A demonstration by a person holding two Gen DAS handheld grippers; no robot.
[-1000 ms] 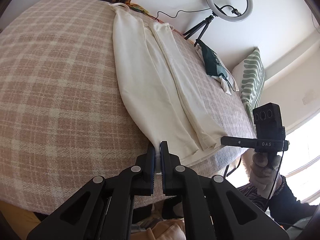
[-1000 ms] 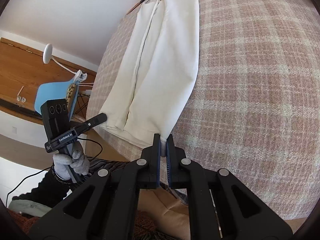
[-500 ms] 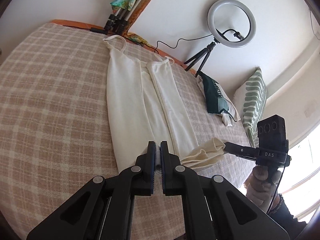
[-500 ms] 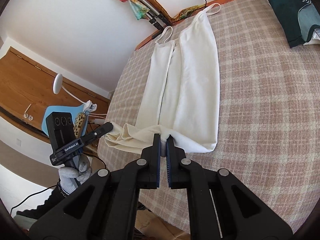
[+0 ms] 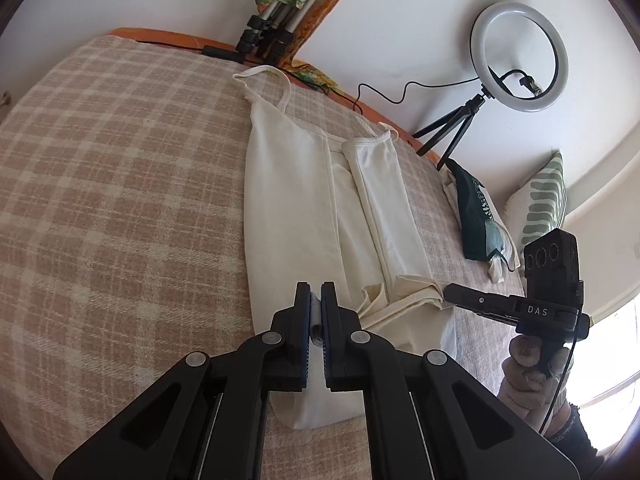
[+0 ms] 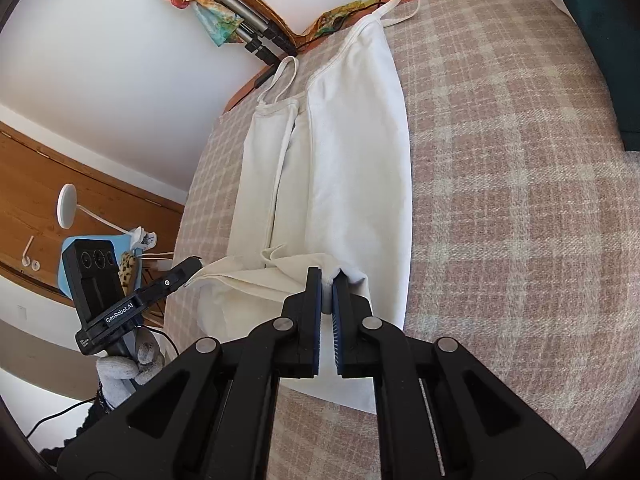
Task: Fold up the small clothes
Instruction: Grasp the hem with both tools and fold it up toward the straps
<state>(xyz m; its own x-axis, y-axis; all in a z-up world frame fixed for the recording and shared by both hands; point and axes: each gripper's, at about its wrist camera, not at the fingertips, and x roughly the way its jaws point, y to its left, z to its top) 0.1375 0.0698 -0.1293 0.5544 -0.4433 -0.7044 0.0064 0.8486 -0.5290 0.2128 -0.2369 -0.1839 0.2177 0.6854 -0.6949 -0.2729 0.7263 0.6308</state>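
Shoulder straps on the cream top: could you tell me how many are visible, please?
2. One strap loops beyond the top's unfolded left side; the other strap peeks out above the folded-in right panel. None seem hidden.

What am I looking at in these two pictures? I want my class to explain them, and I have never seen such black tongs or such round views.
A person holds a hand-held gripper in each hand; each carries a wide-angle camera looking along its two fingers, hence the round views. One picture is from the left gripper, the other from the right gripper. Each also shows the other gripper off to the side, in a gloved hand. On a checked blanket lies a cream strappy top, its sides already folded inward. Both grippers are shut on its bottom hem, which is raised and turned over towards the straps, a fold across the length.
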